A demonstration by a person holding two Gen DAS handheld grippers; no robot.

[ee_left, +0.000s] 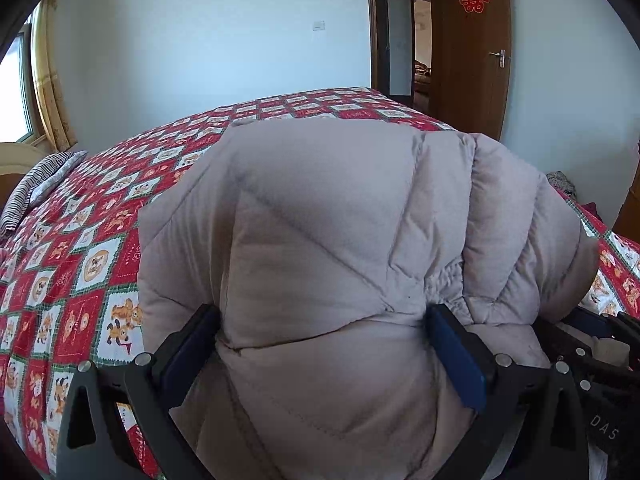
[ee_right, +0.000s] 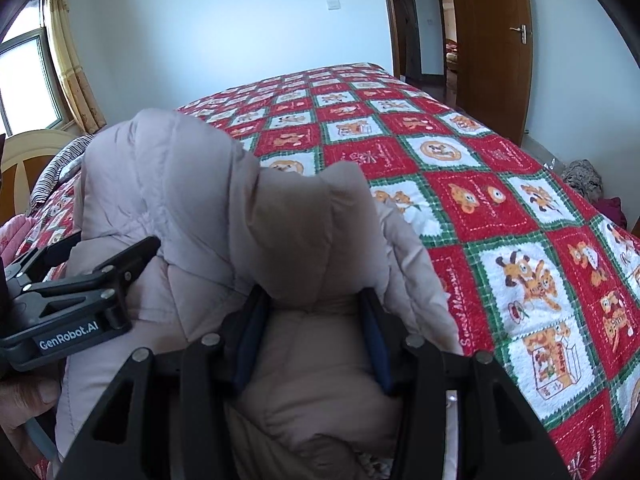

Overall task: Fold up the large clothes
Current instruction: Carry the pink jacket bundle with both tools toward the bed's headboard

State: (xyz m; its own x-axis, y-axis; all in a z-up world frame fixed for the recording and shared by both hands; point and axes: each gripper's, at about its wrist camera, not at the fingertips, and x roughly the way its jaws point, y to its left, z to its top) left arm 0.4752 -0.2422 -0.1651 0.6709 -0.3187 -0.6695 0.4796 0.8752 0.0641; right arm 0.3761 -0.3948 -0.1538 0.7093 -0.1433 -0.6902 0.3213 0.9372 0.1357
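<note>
Left claw [ee_left: 322, 344] clamps a thick fold of the grey puffer jacket [ee_left: 340, 220]. Right claw [ee_right: 312, 336] grips another bunch of it. Red patchwork quilt [ee_right: 460, 168] lies beyond both claws.

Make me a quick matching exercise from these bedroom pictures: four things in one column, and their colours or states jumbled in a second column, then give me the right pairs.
Things:
1. jacket
2. bedspread
3. door
4. left gripper

Colours or states:
A. open, brown wood
B. clamped on padded cloth
C. red, white and green checks
D. pale greyish pink, quilted

Pairs: 1-D, 2-C, 3-A, 4-B
</note>
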